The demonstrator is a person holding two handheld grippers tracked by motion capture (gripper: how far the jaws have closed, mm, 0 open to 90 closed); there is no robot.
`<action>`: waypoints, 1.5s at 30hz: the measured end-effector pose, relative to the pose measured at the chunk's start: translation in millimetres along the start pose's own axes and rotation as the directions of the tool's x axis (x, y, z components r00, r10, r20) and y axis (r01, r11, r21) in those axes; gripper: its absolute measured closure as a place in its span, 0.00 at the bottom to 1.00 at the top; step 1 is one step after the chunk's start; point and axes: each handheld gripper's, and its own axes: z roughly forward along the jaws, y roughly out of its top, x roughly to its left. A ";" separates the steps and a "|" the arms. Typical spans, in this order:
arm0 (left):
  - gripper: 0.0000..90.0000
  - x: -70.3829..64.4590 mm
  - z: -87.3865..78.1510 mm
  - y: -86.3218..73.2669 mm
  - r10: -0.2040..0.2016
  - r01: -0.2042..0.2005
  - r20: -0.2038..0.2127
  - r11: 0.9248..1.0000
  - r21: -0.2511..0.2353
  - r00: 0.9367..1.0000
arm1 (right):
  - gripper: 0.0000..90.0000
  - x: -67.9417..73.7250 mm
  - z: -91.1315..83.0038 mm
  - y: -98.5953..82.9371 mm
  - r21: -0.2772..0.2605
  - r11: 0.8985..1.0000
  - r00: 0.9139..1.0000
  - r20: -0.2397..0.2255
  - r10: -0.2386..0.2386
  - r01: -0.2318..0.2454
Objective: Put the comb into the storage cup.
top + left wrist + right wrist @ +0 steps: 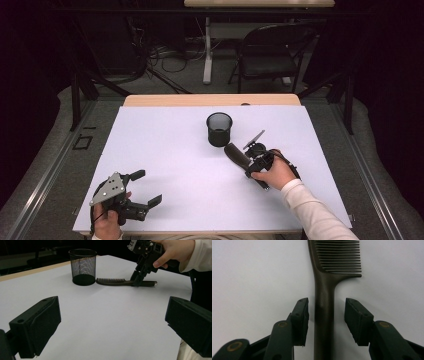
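from the high view, the comb [237,155] lay flat on the white surface [165,165], just beside the mesh cup [219,129] and on the person's side of it. its long axis ran on a diagonal, toothed end toward the cup, handle back toward the right hand [274,175]. the right gripper [251,161] sat over the handle. the left gripper [148,186] rested well apart near the front left edge, its jaws spread with nothing between them.

in the left gripper view, the comb [125,282] stretched sideways across the surface [105,322], its toothed tip almost touching the base of the cup [82,266], with the right gripper [139,279] tipped down onto the handle.

in the right gripper view, the handle of the comb [325,307] ran straight up between the jaws, teeth pointing off to the right at the far end. the jaws stood apart, a gap on each side, not yet clamped.

the likely trouble: the handle was thin and lay flat, so closing too high could let the pads slide over it, and closing off-centre might spin the comb into the cup and knock that light cup aside.
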 end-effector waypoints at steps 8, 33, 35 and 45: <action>0.00 -0.1 0.1 -0.1 0.000 0.000 0.000 1.000 0.000 1.000 | 0.66 -1.4 4.1 0.7 -0.040 0.999 1.000 -0.016 0.010 -0.011; 0.00 0.2 0.5 -0.3 -0.001 0.001 0.003 1.000 0.001 1.000 | 0.77 -0.1 3.6 2.7 0.001 1.000 1.000 -0.010 0.013 -0.013; 0.01 0.1 0.4 -0.2 0.000 0.000 0.001 1.000 0.004 1.000 | 0.77 -0.3 3.8 2.9 0.002 1.000 1.000 -0.015 0.017 -0.017; 0.01 0.2 0.4 -0.3 -0.002 0.002 0.003 1.000 0.002 1.000 | 0.78 0.0 3.9 4.1 0.013 1.000 1.000 -0.017 0.022 -0.021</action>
